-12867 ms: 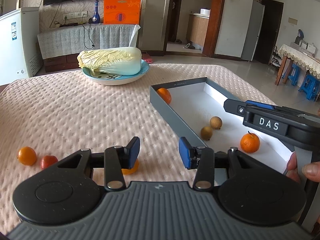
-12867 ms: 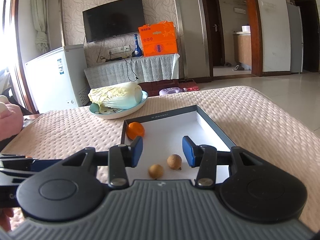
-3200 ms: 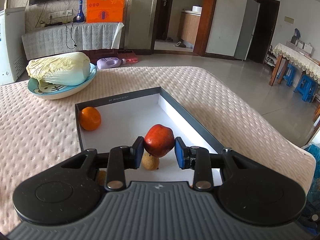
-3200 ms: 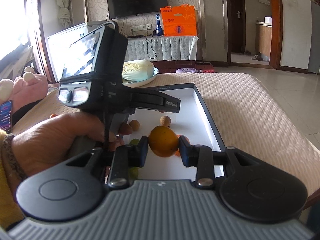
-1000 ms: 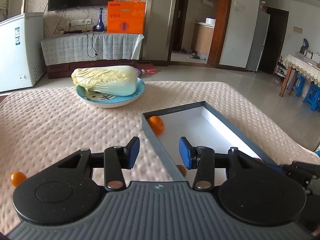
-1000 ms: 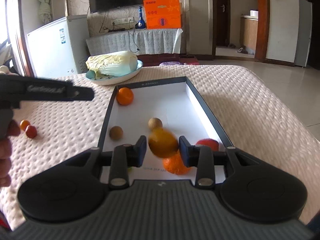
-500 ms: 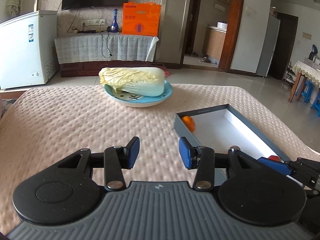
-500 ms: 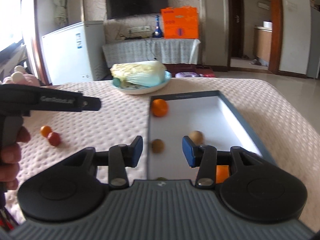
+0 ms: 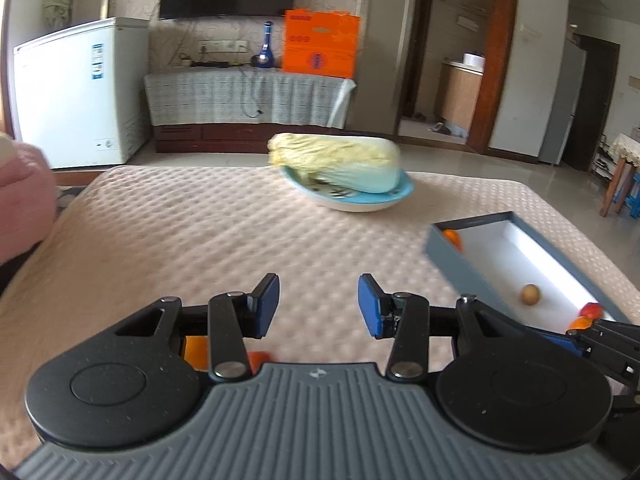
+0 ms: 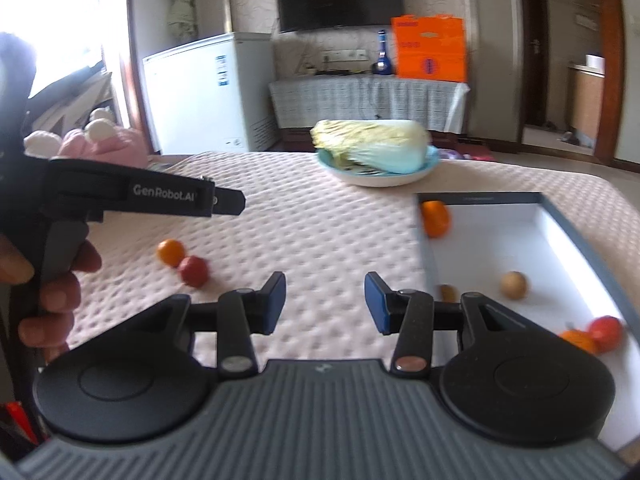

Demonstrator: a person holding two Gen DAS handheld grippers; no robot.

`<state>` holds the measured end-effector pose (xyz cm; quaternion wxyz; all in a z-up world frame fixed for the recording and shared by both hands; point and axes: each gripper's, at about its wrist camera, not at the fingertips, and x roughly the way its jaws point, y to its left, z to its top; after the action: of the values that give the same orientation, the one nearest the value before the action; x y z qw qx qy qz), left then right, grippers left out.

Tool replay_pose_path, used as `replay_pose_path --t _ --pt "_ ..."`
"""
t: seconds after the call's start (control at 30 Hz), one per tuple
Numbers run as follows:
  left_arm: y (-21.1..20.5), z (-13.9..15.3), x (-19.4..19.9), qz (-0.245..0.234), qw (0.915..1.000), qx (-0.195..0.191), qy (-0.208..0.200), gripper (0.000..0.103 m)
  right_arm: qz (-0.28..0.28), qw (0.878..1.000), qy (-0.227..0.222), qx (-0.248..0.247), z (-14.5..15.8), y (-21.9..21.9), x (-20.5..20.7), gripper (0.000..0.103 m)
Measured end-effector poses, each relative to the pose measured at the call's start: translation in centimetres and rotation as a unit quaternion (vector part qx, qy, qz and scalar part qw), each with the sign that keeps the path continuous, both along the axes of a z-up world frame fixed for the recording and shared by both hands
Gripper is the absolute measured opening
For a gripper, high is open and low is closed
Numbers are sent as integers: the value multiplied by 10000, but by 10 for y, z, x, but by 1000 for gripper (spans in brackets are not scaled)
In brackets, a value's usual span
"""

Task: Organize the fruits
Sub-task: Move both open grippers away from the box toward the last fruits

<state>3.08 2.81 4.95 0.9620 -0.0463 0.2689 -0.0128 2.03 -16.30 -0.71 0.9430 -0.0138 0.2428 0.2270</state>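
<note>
A: Two fruits not yet boxed: small orange [image 10: 171, 252] touching red one [image 10: 193, 271] on the worktop [image 10: 320, 224], left of the tray [image 10: 496, 240]

B: Why's the left gripper [image 9: 318, 304] there?

A: Lined up above them, I'd guess. Fingers wide apart, empty. Right gripper [image 10: 325, 304] likewise, empty beside the tray

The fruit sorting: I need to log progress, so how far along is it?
Done: the box holds an orange, two brown fruits, a red fruit and another orange one. In hand: nothing; the left hand-held gripper and right hand-held gripper are both open. Left: a small orange fruit and a small red fruit on the tablecloth.
</note>
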Motion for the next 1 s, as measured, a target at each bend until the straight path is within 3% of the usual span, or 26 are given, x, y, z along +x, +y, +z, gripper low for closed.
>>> replay_pose_path --t 0.47,1.0 --pt "95 -21 -14 776 9965 -113 285 50 789 9967 133 -139 -19 79 1 46" --pt "93 -37 -11 583 9973 -75 447 50 753 9961 461 -10 -34 123 31 45"
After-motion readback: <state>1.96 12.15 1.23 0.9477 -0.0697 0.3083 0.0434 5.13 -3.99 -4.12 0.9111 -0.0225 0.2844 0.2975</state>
